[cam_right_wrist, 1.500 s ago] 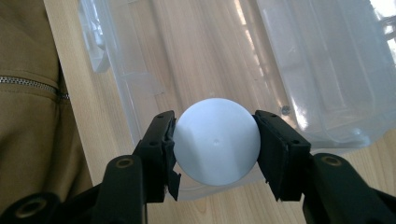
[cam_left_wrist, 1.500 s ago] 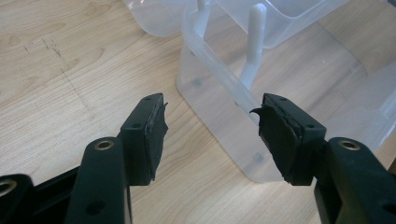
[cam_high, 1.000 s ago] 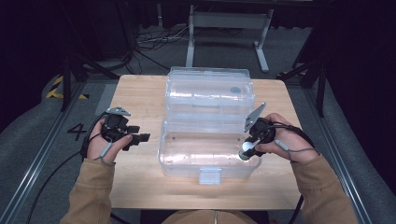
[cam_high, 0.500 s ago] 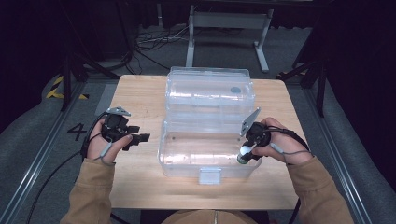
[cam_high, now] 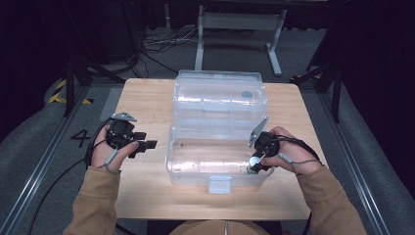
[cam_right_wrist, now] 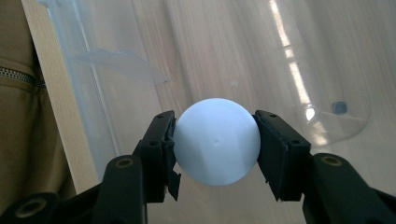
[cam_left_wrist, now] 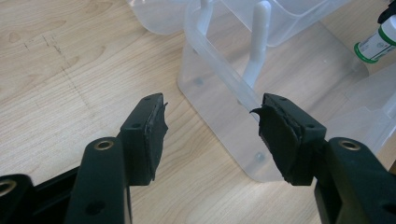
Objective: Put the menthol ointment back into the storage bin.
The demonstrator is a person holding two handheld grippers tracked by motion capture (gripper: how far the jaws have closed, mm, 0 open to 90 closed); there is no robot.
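Fingers (cam_right_wrist: 159, 149) of the right gripper (cam_right_wrist: 215, 148) are clamped on a white ball (cam_right_wrist: 216, 147), held over the open clear box (cam_high: 195, 166). Left gripper (cam_left_wrist: 210, 128) is spread, empty, above the bench (cam_high: 147, 98). Ball isn't dropped in yet.

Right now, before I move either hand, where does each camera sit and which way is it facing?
High view: above the person's side, looking forward and down on the light wooden table; forearms, hands and both grippers show.
Left gripper view: rides the left gripper, looking between its open jaws at the clear plastic box.
Right gripper view: rides the right gripper, looking down into the box at the white ball it clamps.
Shared: the high view also shows the box and ball.
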